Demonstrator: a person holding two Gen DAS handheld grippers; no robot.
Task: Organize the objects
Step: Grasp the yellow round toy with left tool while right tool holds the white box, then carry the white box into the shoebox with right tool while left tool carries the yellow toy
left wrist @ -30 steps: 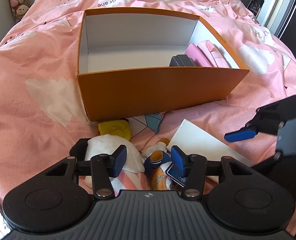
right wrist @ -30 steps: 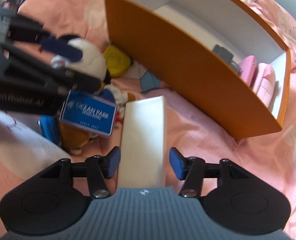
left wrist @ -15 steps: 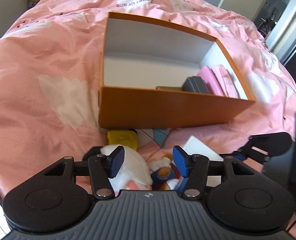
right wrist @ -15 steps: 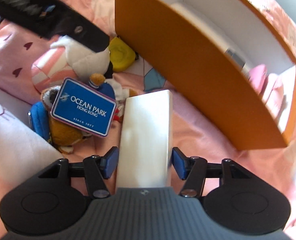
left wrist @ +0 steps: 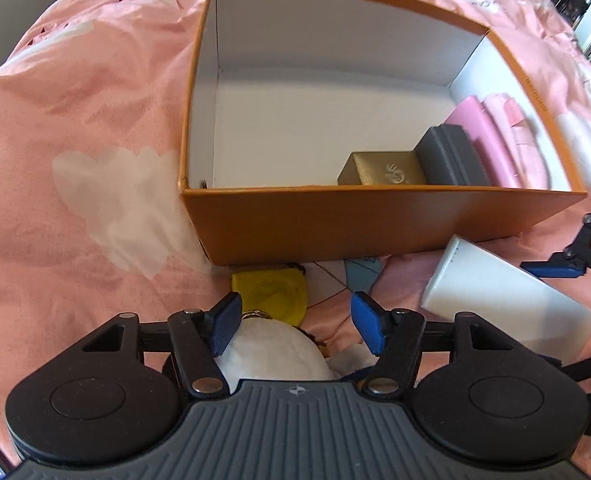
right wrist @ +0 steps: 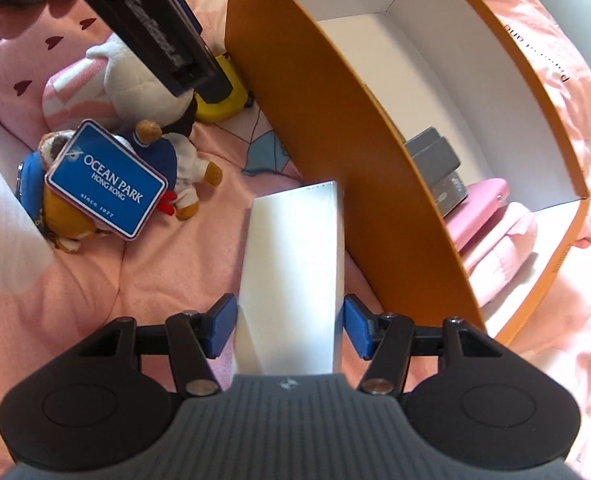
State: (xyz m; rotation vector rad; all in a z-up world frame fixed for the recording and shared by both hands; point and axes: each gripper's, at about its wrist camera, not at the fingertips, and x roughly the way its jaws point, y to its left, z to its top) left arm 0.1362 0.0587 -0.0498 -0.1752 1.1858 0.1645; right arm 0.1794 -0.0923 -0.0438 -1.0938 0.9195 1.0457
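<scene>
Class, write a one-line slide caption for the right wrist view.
Right gripper straddles a white box beside the orange box, plush toys on the pink bedspread.

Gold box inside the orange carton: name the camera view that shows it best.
Left wrist view. The gold box shows its top and emblem beside the grey case. In the right wrist view, the carton wall and the grey case mostly hide it.

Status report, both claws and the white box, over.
Left claw opening above white plush toy. Right claw straddles flat white rectangular box, pads apart. Orange cardboard box alongside.
</scene>
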